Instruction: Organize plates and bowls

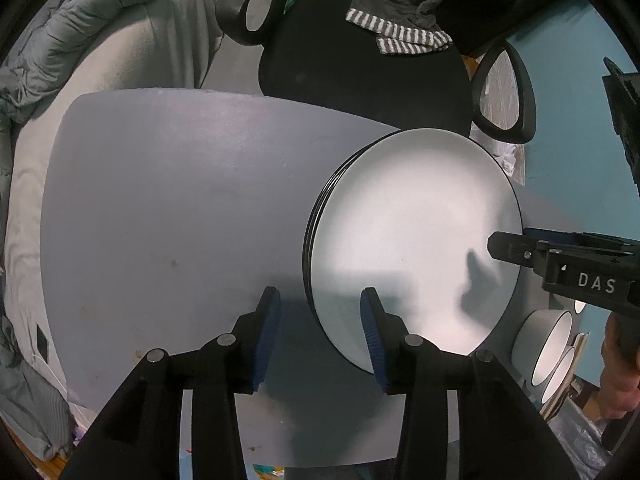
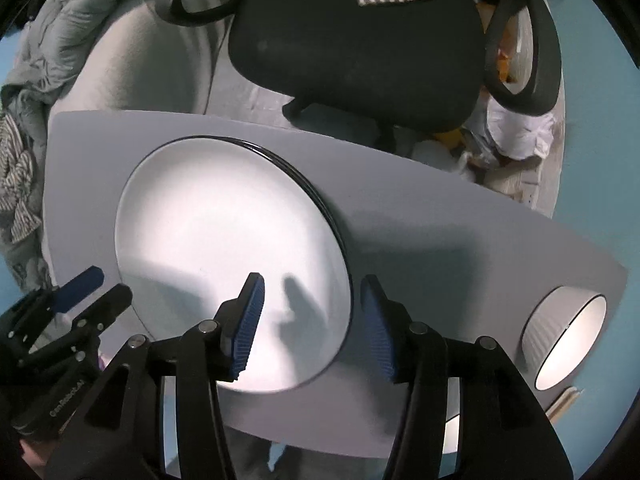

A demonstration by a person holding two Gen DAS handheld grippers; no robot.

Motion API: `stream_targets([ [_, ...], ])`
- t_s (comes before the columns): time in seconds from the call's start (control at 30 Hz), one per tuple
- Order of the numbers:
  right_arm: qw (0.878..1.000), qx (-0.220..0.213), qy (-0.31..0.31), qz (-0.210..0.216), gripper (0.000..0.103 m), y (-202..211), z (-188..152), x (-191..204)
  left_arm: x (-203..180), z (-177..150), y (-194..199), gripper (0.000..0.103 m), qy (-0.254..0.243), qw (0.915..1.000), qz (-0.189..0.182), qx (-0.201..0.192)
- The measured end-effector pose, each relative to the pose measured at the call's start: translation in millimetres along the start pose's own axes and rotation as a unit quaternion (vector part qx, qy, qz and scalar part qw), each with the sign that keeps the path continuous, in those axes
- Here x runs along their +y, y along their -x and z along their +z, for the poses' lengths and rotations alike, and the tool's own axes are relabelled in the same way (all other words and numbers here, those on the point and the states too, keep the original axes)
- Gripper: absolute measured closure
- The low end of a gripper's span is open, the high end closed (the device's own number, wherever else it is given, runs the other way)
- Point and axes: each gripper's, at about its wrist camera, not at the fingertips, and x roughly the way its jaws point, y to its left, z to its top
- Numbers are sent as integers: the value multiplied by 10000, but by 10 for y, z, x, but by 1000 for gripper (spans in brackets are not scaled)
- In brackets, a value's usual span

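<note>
A stack of white plates with dark rims lies on the grey table; it also shows in the right wrist view. White ribbed bowls stand at the table's right end, one seen on its own in the right wrist view. My left gripper is open and empty above the stack's left edge. My right gripper is open and empty above the stack's right edge; it also shows in the left wrist view, and the left gripper shows in the right wrist view.
A black office chair with striped cloth on it stands behind the table. A grey covered bed or sofa lies at the left. The floor is blue at the right.
</note>
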Motion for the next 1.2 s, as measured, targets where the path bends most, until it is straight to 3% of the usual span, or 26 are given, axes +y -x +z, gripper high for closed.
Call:
stream_targets([
  [0.17,9998,-144,113,-100,51,87,-27,35,-32,-39,92,61,-4,9999,49,-113],
  [0.3,9981,-408,289,-365,51,213,-103,105,-63,-96,237,53,-80,9992,195,-331],
  [0.53,9909,-981,552,-732,40,482,-303,175,-140,-253,554,42,-208,9967,265,-738],
  [0.87,9832,-1587,533,-735,38,859,-605,150,-348,-449,980,29,-556,9905,268,-1229],
  [1.2,9737,-2108,404,-762,36,1227,-932,106,-538,-612,1398,24,-859,9790,260,-1833],
])
